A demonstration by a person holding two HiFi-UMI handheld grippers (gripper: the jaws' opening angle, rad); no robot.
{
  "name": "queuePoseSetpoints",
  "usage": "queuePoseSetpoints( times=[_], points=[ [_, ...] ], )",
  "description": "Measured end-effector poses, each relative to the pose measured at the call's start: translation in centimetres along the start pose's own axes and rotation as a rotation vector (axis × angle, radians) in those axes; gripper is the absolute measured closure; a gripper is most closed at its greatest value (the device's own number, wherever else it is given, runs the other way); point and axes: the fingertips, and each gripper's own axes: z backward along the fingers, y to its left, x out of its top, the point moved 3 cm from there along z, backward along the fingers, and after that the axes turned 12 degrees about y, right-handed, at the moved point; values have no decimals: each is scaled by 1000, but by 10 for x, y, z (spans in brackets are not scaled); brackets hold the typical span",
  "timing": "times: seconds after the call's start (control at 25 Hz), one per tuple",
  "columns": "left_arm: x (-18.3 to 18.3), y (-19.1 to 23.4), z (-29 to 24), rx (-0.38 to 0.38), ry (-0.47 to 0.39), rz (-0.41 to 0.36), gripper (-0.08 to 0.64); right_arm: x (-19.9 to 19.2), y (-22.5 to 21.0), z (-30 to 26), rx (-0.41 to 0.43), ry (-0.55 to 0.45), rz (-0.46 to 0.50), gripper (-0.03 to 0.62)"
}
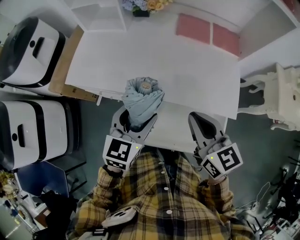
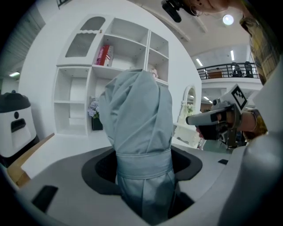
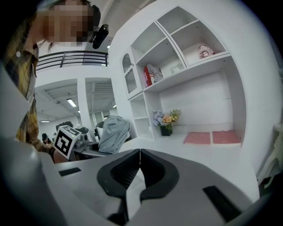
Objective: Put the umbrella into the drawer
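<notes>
A folded pale blue-grey umbrella (image 1: 140,101) stands upright in my left gripper (image 1: 136,123), which is shut on its lower part just below the strap. In the left gripper view the umbrella (image 2: 137,132) fills the middle, and both jaws of that gripper (image 2: 143,167) press against its sides. It hangs over the front edge of the white desk (image 1: 187,75). A white panel (image 1: 183,126) juts out below that edge; I cannot tell whether it is the drawer. My right gripper (image 1: 199,122) is shut and empty, to the right of the umbrella (image 3: 112,132); its jaws (image 3: 139,152) meet.
Two white-and-black machines (image 1: 33,51) (image 1: 33,131) stand on the left beside a wooden board (image 1: 63,61). A flower pot (image 1: 140,7) and pink mats (image 1: 206,30) sit at the desk's back. A white ornate chair (image 1: 276,98) stands on the right. White shelves (image 3: 177,57) rise behind the desk.
</notes>
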Motion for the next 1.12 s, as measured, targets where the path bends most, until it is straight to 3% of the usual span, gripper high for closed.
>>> queuePoseSetpoints(
  times=[0.24,0.56,1.0,1.12],
  points=[
    [-37,-3,-29,-54,106,-47,244,-16,-4,1,-16,31,-37,575],
    [-98,-10,-70,-162,313,-227,244,-34,-3,3,-47,58,-81,575],
    [-142,-40,-117,-286,519,-464,244,-50,-12,15,-112,52,-142,575],
    [-157,-48,-129,-314,571,-499,244,-56,-16,20,-135,53,-160,575]
  ],
)
